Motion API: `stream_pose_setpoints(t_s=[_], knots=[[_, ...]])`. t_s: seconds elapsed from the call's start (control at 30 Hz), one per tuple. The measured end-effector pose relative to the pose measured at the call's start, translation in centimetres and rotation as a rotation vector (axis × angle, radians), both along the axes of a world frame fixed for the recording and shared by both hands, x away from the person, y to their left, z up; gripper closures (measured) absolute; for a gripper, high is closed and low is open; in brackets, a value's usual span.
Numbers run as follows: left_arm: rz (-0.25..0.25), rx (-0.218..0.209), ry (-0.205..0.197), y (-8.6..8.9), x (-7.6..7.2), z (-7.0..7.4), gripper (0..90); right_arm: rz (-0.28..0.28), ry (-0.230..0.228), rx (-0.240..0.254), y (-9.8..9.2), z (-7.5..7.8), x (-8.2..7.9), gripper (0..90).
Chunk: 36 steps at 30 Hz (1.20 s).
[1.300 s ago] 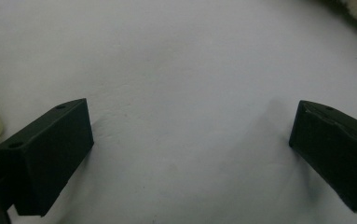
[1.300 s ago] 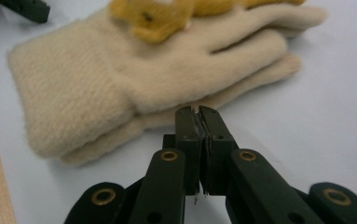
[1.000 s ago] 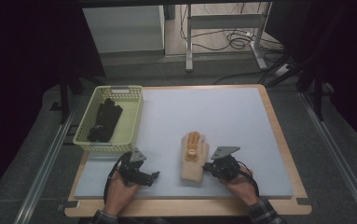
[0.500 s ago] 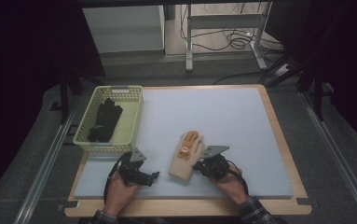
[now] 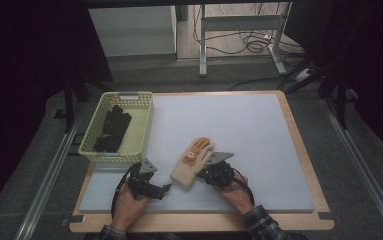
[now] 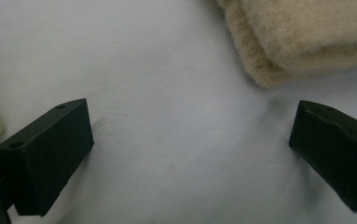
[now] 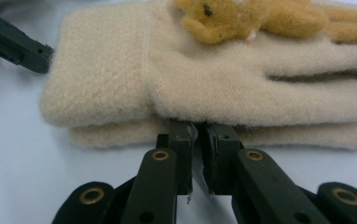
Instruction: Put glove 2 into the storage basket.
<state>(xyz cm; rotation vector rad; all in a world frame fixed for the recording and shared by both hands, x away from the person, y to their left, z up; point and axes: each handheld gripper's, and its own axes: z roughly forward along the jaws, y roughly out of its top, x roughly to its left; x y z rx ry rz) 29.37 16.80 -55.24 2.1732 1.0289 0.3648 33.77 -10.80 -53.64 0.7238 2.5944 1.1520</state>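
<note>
The right hand-held gripper (image 7: 198,135), jaws nearly together, is nosing under the stacked cream gloves (image 7: 204,79); it risks pinching just one.

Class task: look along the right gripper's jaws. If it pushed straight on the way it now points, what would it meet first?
The right gripper would meet the cream gloves at once: its nearly shut jaws already sit at the seam between the two stacked gloves. Whether the tips already touch the wool is hard to tell.

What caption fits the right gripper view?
Right gripper, jaws nearly shut, tips against the side of stacked cream gloves.
</note>
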Motion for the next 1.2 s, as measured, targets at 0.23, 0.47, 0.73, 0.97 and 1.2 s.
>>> stream_pose_setpoints(t_s=[0.23, 0.47, 0.73, 0.97, 1.2], knots=[[0.000, 0.000, 0.000, 0.0, 0.0, 0.0, 0.0, -0.007, -0.019, -0.006, -1.0, 0.7, -0.4, 70.6], [0.000, 0.000, 0.000, 0.0, 0.0, 0.0, 0.0, -0.068, -0.043, 0.006, -3.8, 1.7, -0.1, 56.9], [0.000, 0.000, 0.000, 0.0, 0.0, 0.0, 0.0, -0.153, -0.047, 0.007, -7.2, 2.2, 0.1, 38.1], [0.000, -0.001, 0.001, 0.0, 0.0, 0.0, 0.0, -0.209, -0.032, 0.011, -10.0, 2.4, 0.1, 26.9], [0.001, -0.001, 0.001, 0.0, 0.0, 0.0, 0.0, -0.264, -0.038, -0.015, -12.6, 1.7, 0.0, 21.7]])
